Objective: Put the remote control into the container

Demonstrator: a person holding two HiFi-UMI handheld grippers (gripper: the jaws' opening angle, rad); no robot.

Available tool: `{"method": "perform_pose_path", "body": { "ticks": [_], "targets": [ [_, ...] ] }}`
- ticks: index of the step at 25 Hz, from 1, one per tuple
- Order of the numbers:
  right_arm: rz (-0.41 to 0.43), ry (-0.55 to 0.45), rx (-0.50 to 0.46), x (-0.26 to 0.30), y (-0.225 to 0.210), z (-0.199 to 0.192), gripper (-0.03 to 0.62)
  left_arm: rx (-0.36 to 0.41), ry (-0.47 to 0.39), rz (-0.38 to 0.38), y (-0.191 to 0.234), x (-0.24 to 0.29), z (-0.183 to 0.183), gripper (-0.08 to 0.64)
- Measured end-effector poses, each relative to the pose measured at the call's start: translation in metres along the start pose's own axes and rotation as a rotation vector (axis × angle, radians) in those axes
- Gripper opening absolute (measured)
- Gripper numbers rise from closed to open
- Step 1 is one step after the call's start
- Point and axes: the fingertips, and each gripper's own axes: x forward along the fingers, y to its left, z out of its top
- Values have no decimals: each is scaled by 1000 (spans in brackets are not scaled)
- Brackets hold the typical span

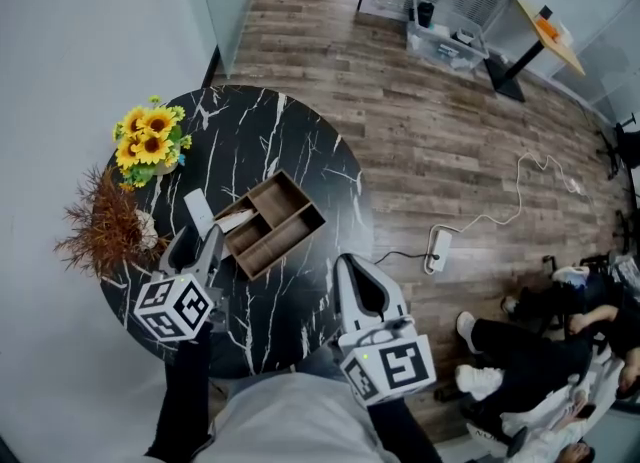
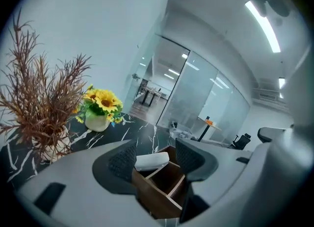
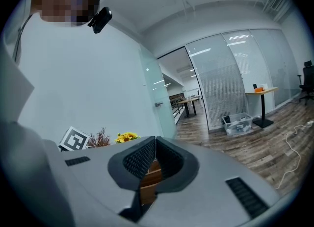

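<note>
Black marble table [image 1: 300, 141]: round, white-veined, filling the left half of the head view; it bears everything below.
Wooden container [image 1: 272, 223]: a divided tray at the table's middle, lying on a slant, its compartments open upward.
Remote control [image 2: 152, 161]: white, with a rounded end. It rests on the container's near corner, lower centre of the left gripper view, right between your left jaws.
Left gripper [image 2: 156, 148]: its jaws stand wide. The remote nears the left-hand pad, and the other pad is clear of it.
Left arm pose: in the head view your dark sleeve comes up from the lower left. The tool tips downward toward the container's left end, and its marker cube is rolled to one side.
Right gripper [image 3: 155, 145]: you have the jaws pressed together on nothing. Container wood shows just beyond them.
Right arm pose: lower centre of the head view, over the table's near edge. It points up the frame, apart from the container.
Sunflowers [image 1: 150, 139]: in a pale pot at the table's upper left.
Dried sprigs [image 1: 105, 223]: reddish brown, at the left rim below the sunflowers.
</note>
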Motion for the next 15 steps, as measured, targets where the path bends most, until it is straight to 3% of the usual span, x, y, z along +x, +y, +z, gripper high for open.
{"method": "perform_pose_path", "body": {
  "ticks": [5, 9, 15],
  "targets": [
    [29, 5, -11, 4, 13, -1, 6, 88, -66, -55, -15, -23, 17, 253],
    [60, 10, -22, 9, 27, -3, 6, 146, -111, -49, -18, -41, 25, 129],
    [119, 21, -40, 13, 52, -7, 6, 155, -168, -14, -10, -68, 36, 40]
  ]
}}
